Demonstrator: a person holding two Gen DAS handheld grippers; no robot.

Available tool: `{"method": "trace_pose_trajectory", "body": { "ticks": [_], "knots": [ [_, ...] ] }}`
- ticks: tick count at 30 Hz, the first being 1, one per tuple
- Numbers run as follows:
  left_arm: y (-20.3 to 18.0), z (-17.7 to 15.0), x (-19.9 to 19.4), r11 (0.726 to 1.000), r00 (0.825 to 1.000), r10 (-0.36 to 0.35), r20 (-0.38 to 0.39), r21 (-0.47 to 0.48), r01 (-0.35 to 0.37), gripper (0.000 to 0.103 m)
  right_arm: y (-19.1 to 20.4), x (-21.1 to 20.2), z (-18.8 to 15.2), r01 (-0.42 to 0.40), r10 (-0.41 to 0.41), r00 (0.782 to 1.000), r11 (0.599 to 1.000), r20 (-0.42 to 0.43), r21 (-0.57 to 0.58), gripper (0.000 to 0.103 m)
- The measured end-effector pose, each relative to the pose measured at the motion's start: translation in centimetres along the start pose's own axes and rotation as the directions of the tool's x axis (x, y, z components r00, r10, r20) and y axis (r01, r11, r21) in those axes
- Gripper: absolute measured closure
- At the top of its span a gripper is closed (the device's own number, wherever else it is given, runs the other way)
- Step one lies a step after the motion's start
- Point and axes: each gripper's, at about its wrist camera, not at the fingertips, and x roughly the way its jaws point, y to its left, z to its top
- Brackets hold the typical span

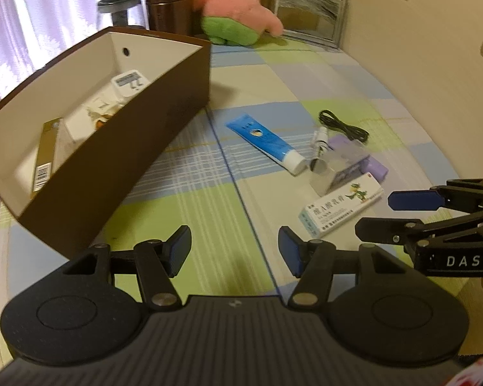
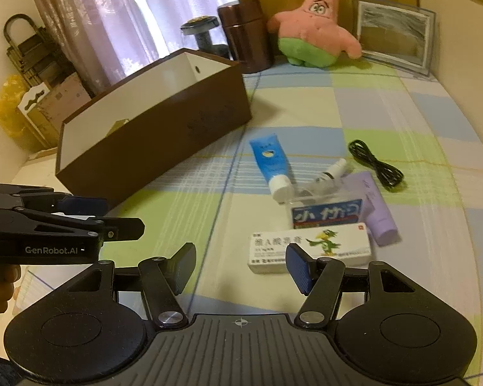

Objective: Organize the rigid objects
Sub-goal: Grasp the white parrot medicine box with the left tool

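Note:
A brown box [image 1: 138, 148] with white inside stands at the left and holds a thermometer card [image 1: 130, 81], small white boxes and a gold carton [image 1: 46, 154]. On the checked cloth lie a blue tube [image 1: 265, 143], a white ointment box [image 1: 341, 209], a clear case [image 1: 335, 167], a purple tube [image 1: 375, 162], a small spray bottle [image 1: 318, 138] and a black cable [image 1: 343, 125]. My left gripper [image 1: 235, 252] is open and empty, in front of the brown box. My right gripper [image 2: 241, 268] is open and empty, just before the white ointment box [image 2: 309, 247].
A pink plush star [image 2: 312, 29], a brown canister [image 2: 244, 35], a picture frame [image 2: 394, 37] and a glass jar [image 2: 203, 35] stand at the back. Walls close the right side. Cartons and a yellow bag [image 2: 9, 106] sit off the left edge.

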Motion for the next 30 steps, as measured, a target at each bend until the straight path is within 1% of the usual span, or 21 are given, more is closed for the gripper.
{"method": "trace_pose_trajectory", "body": {
  "ticks": [6,9,14,19,24,28,30],
  "knots": [
    [-1.6,0.1,1.2,0.997,0.999,-0.053,-0.003,0.054,0.053,0.047,-1.6,-0.3,-1.1,0.062,-0.061,0.998,0.997,-0.015,0.042,0.044],
    [-2.6,0.3,2.0,0.993,0.997,-0.072,-0.003,0.098,0.072,0.047,-2.6,-0.6,-1.8,0.092,-0.091,0.996,0.993,-0.019,0.076,0.044],
    [-4.4,0.1,3.9,0.974,0.992,-0.125,-0.016,0.188,0.126,0.047,-4.1,-1.0,-2.8,0.138,-0.136,0.99,0.981,-0.029,0.137,0.044],
    [-6.1,0.1,6.0,0.942,0.985,-0.171,-0.037,0.288,0.174,0.047,-5.7,-1.4,-3.8,0.181,-0.174,0.983,0.961,-0.053,0.209,0.044],
    [-7.6,0.7,8.4,0.899,0.975,-0.213,-0.06,0.38,0.22,0.046,-7.1,-1.7,-4.9,0.214,-0.201,0.977,0.934,-0.076,0.287,0.044],
    [-8.6,1.1,10.2,0.866,0.971,-0.229,-0.074,0.44,0.237,0.046,-7.6,-2.2,-5.7,0.241,-0.227,0.971,0.917,-0.079,0.319,0.044],
    [-8.9,1.1,10.9,0.854,0.969,-0.232,-0.089,0.458,0.246,0.046,-7.9,-2.5,-6.0,0.252,-0.238,0.968,0.907,-0.082,0.338,0.044]
  ]
}}
